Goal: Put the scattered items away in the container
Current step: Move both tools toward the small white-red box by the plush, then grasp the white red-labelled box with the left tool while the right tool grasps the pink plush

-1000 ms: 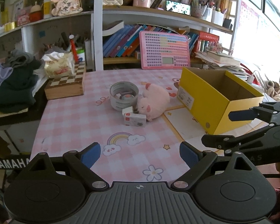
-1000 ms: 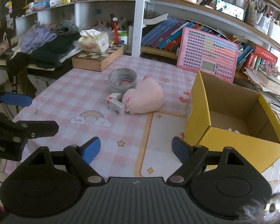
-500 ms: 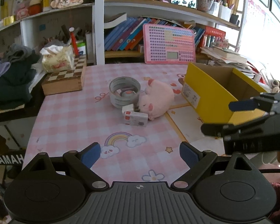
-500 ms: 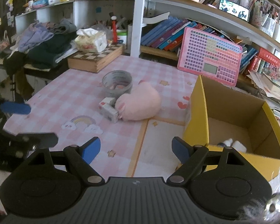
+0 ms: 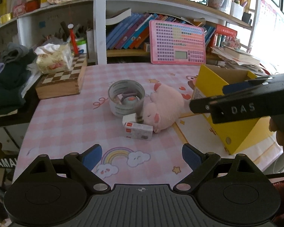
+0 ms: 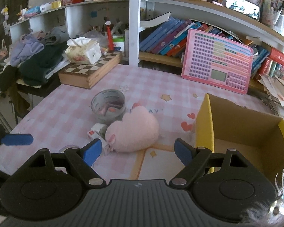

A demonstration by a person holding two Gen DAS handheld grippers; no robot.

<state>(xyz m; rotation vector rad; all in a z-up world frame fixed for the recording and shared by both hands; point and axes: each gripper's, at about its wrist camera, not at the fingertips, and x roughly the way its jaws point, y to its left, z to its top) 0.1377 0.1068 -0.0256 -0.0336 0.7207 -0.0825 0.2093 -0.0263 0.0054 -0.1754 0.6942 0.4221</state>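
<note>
A pink plush pig lies mid-table beside a grey tape roll and a small white box. A yellow cardboard box stands open to the right. My left gripper is open and empty, near the table's front edge. My right gripper is open and empty, just short of the pig. In the left wrist view its fingers cross in front of the yellow box.
A wooden chessboard box with a tissue pack sits at the back left. A pink keyboard toy leans on the bookshelf behind. Dark clothes pile up at the left. The pink checked cloth covers the table.
Both grippers have moved forward toward the pig. The right gripper has risen and advanced leftward across the yellow box in the left wrist view. Nothing was taken hold of.
</note>
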